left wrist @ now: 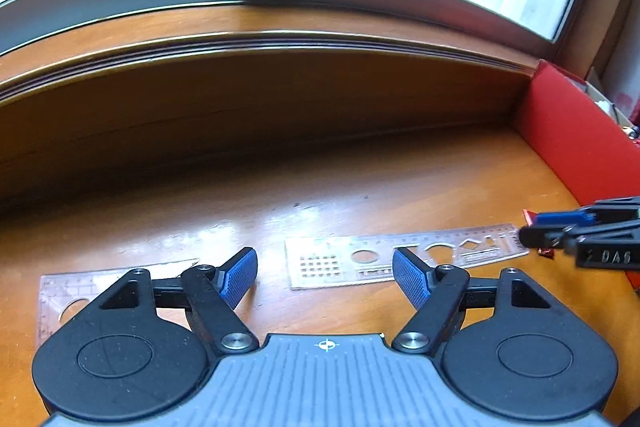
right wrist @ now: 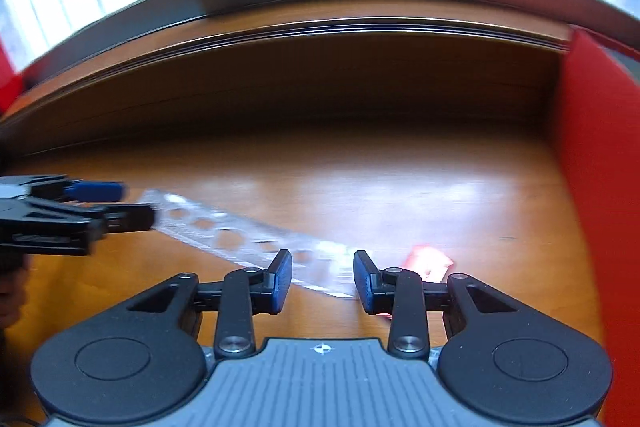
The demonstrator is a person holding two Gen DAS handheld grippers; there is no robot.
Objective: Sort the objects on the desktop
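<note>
A clear stencil ruler lies flat on the wooden desk. My left gripper hovers open over the ruler's left end, nothing between its blue pads. My right gripper is open at the ruler's other end, which shows in the gap between its fingers. A small red packet lies on the desk just right of that end, partly hidden by the right finger. A second clear ruler lies at the left, partly under my left gripper.
A red box stands on the right side of the desk with loose items inside. A wooden ledge and a window sill run along the back. Something red shows at the far left edge.
</note>
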